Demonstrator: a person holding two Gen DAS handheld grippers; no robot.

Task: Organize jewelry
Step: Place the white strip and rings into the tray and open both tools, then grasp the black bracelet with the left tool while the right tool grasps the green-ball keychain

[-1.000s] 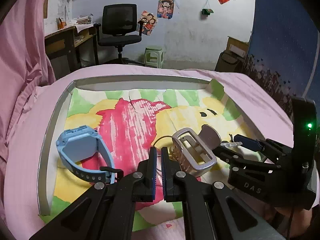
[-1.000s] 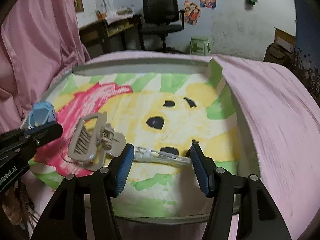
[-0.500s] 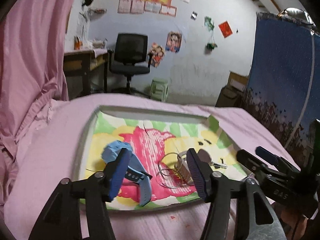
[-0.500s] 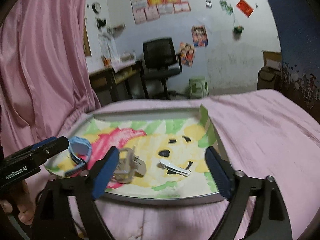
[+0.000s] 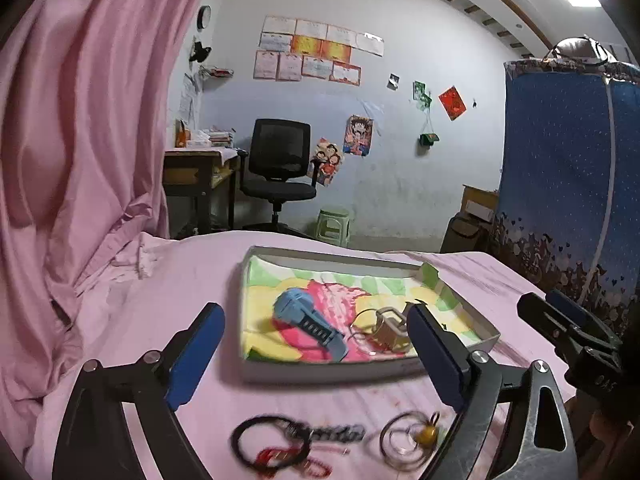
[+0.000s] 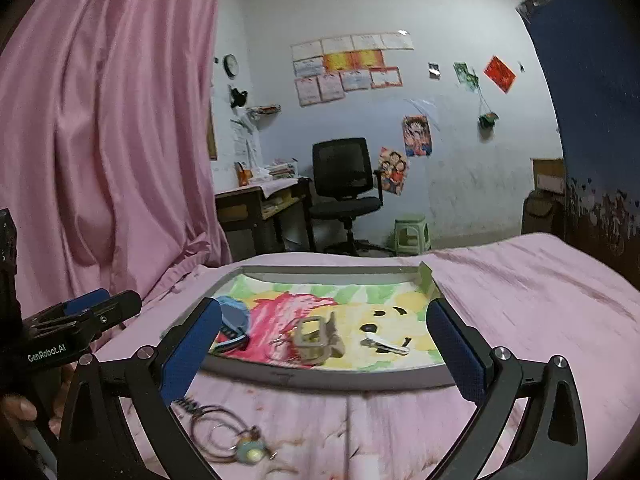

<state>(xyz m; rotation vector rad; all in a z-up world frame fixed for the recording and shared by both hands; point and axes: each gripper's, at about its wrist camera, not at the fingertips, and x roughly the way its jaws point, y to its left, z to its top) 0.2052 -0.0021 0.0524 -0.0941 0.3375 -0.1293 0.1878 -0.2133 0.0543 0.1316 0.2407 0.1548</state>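
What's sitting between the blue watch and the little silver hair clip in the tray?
A beige claw clip, with thin wire bangles beside it, lies between the blue watch and silver hair clip, in the right wrist view.

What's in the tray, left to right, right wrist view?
Blue watch → beige hair claw → silver hair clip, all lying inside the tray.

Both wrist cameras look forward along their own tongs, raised above the bed (image 5: 168, 288) and facing the far wall. The left view sits leftward, the right rightward; both share the tray (image 5: 360, 372) (image 6: 328, 380) and chair (image 5: 280, 168) (image 6: 344, 184).
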